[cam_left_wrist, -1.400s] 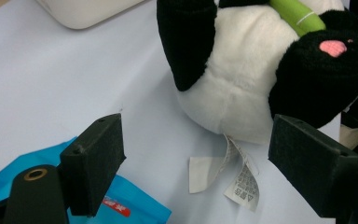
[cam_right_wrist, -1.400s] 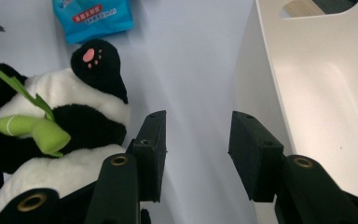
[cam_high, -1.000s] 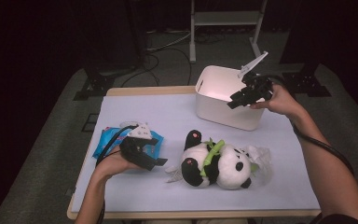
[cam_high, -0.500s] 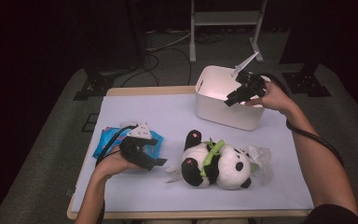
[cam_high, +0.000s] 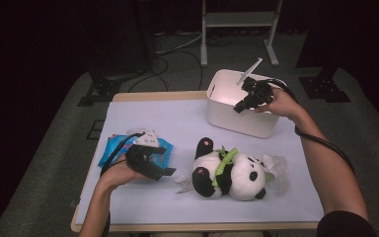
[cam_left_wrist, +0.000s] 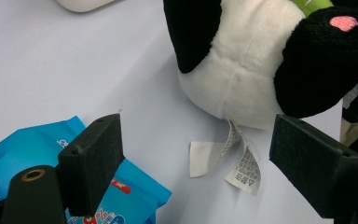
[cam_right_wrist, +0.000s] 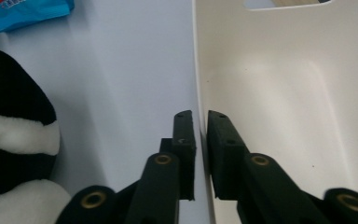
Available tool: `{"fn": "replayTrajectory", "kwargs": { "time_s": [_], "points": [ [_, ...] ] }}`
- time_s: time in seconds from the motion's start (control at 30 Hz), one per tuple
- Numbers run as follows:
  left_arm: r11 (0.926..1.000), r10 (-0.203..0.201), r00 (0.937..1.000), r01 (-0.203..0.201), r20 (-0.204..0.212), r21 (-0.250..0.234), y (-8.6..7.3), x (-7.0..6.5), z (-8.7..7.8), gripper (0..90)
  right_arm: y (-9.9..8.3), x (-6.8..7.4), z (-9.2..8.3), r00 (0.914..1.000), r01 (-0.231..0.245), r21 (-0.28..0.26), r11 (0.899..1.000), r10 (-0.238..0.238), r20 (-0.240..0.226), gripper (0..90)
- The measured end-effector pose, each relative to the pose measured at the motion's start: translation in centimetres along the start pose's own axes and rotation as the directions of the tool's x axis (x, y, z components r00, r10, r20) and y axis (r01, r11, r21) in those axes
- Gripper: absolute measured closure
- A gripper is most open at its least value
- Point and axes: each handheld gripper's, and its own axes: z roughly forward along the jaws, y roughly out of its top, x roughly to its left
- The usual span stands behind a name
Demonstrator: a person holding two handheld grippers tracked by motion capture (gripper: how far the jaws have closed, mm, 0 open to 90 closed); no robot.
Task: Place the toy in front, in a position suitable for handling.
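Right gripper view is showing the right gripper (cam_right_wrist: 200, 126) with its jaws, just now closing, pinching the thin rigid wall of the smooth white bin (cam_high: 227, 106) near the surface's far right edge; keep that grip square. Left gripper (cam_high: 153, 168) is resting, jaws spread, beside the plush panda (cam_high: 229, 170).

The toy panda (cam_high: 229, 170) lies in the middle of the table (cam_high: 143, 118). The packet (cam_high: 113, 148) lies to its left. The box (cam_high: 237, 106) stands behind it.
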Motion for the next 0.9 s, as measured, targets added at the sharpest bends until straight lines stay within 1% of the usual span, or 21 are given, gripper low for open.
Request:
{"fn": "replayTrajectory", "kwargs": {
  "time_s": [0.03,0.1,0.17,0.4,0.53,0.63,0.7,0.73,0.87,0.9],
  "points": [
    [1.0,-0.001,1.0,0.001,0.002,0.001,-0.1,0.0,0.0,16.5,0.0,-0.2,0.1,0.9999,-0.008,-0.004,1.0,0.008,-0.014,84.5],
    [1.0,-0.003,1.0,0.003,0.003,0.0,-0.1,0.1,0.0,16.5,0.0,-0.3,0.1,0.9997,-0.007,-0.007,1.0,0.007,-0.023,84.7],
    [1.0,-0.004,1.0,0.004,0.004,0.002,-0.1,0.1,0.1,16.5,0.1,-0.2,0.2,0.9997,0.008,-0.006,1.0,-0.008,-0.021,85.3],
    [1.0,-0.007,1.0,0.007,0.006,-0.002,0.0,0.0,0.3,16.5,0.1,0.1,0.2,0.9991,0.021,-0.01,1.0,-0.022,-0.036,85.9],
    [0.9999,-0.009,0.9999,0.009,0.006,-0.004,-0.1,-0.1,0.4,16.5,0.1,0.8,0.2,0.9973,0.038,-0.017,0.999,-0.039,-0.062,85.7],
    [0.9999,-0.013,0.9999,0.013,0.006,-0.004,-0.1,0.0,0.4,16.5,0.3,1.6,0.4,0.9948,0.06,-0.023,0.998,-0.061,-0.082,85.4],
    [0.9999,-0.014,0.9999,0.014,0.007,-0.004,-0.1,-0.1,0.4,16.5,0.3,1.8,0.4,0.9942,0.067,-0.023,0.998,-0.068,-0.083,85.4],
    [0.9999,-0.012,0.9999,0.012,0.009,-0.002,-0.1,-0.1,0.5,16.5,0.4,2.3,0.5,0.9923,0.077,-0.024,0.997,-0.079,-0.096,85.4],
    [0.9999,-0.013,0.9999,0.013,0.009,-0.003,-0.2,-0.1,0.5,16.5,0.5,3.1,0.6,0.9889,0.102,-0.031,0.994,-0.105,-0.106,85.4],
    [0.9999,-0.013,0.9999,0.013,0.009,-0.003,-0.2,-0.1,0.5,16.5,0.5,3.1,0.6,0.9889,0.102,-0.031,0.994,-0.105,-0.106,85.4]
  ]
}}
